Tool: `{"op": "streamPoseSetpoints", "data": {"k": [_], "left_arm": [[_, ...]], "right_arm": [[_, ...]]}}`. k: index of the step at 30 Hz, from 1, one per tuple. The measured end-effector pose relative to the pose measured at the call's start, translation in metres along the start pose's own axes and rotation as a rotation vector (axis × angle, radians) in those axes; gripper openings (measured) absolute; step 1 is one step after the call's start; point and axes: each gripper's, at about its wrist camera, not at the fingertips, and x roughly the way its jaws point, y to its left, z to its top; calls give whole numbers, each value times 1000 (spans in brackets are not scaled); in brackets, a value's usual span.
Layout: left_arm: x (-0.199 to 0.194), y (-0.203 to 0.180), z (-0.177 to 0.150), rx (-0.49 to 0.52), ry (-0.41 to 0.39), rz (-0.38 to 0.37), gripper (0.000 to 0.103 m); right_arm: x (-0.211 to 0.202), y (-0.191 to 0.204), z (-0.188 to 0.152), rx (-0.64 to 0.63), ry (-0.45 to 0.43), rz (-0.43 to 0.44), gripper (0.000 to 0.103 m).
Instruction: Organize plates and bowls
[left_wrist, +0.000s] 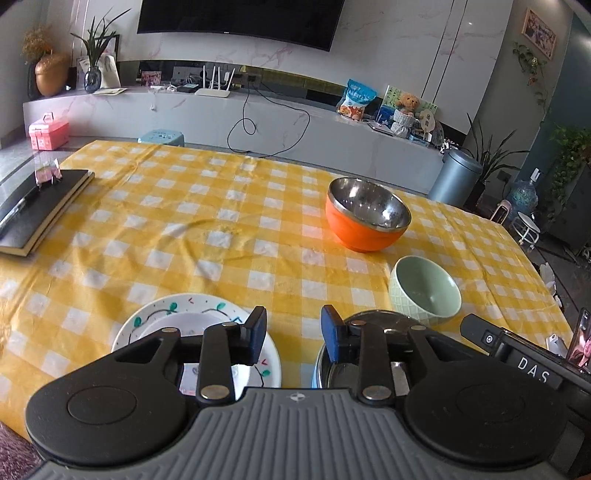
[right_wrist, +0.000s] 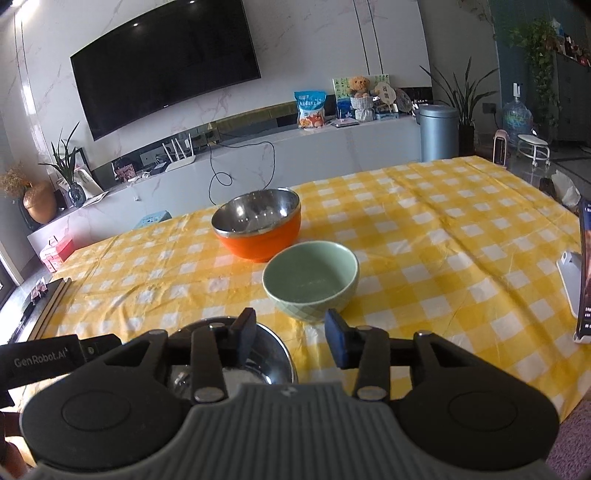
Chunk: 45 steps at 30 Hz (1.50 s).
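Tablecloth (left_wrist: 229, 206) of yellow-white check lies mostly bare beyond the pale green ceramic bowl (right_wrist: 311, 278). Behind the bowl sits an orange steel-lined bowl (right_wrist: 258, 227); nearer, a steel bowl (right_wrist: 255, 363) and painted white plate (left_wrist: 177, 317). Left gripper (left_wrist: 293, 338) and right gripper (right_wrist: 290, 341) gape, empty.

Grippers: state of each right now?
Left gripper: open, holding nothing.
Right gripper: open, holding nothing.
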Motion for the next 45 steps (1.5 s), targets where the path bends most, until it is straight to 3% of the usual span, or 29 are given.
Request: {"op": "streamPoseSetpoints", "data": {"k": [10, 20, 24, 31, 35, 42, 45], "left_arm": [[10, -6, 40, 73, -26, 11, 36], [47, -20, 73, 145, 28, -34, 45], [68, -18, 84, 115, 59, -87, 45], [106, -18, 113, 86, 59, -78, 51], [133, -16, 122, 43, 102, -105, 51], [176, -14, 125, -56, 171, -144, 51], [188, -21, 123, -53, 189, -135, 51]], "right_arm": [[17, -1, 27, -19, -20, 2, 46], [54, 1, 58, -63, -4, -28, 52], [75, -1, 71, -50, 25, -25, 53], [118, -4, 102, 3, 67, -27, 53], [149, 1, 117, -3, 107, -49, 53], [189, 1, 118, 27, 195, -72, 51], [201, -1, 118, 52, 222, -79, 46]]}}
